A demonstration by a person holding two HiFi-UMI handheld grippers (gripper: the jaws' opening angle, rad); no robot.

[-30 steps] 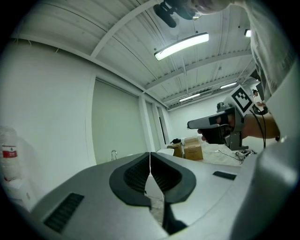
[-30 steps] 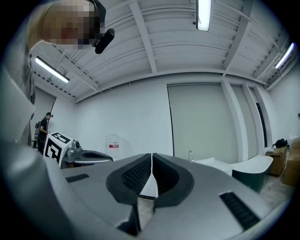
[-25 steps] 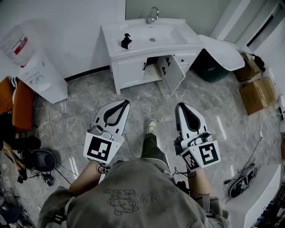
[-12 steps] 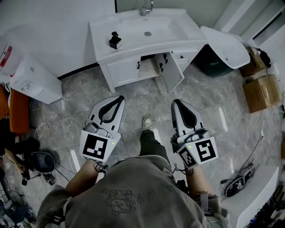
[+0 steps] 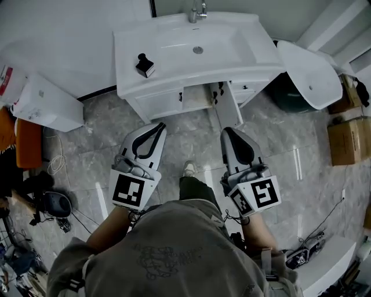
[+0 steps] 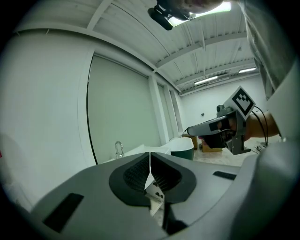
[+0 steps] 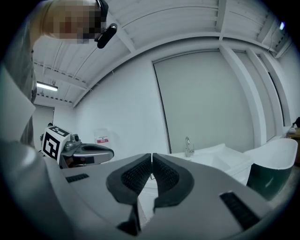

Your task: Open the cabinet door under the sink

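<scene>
The white sink cabinet (image 5: 159, 105) stands at the top of the head view, with a faucet (image 5: 197, 11) and a black soap dispenser (image 5: 145, 65) on its top. Its left door is closed. Its right door (image 5: 227, 111) stands swung out, showing a dark opening (image 5: 197, 97). My left gripper (image 5: 160, 125) is shut and empty, a short way in front of the closed left door. My right gripper (image 5: 226, 131) is also shut and empty, just short of the open door's edge. Both sets of jaws (image 6: 150, 155) (image 7: 152, 155) point level at the sink.
A white water dispenser (image 5: 46, 101) stands at the left wall. A large white tub (image 5: 310, 66) leans over a dark green bin (image 5: 290, 96) right of the cabinet. Cardboard boxes (image 5: 348, 139) lie further right. Cables and gear (image 5: 52, 206) litter the left floor. My foot (image 5: 188, 169) steps forward.
The person has walked toward the sink, so both grippers are now much closer to the cabinet. Both pairs of jaws stay shut and empty. The right door stands open throughout.
</scene>
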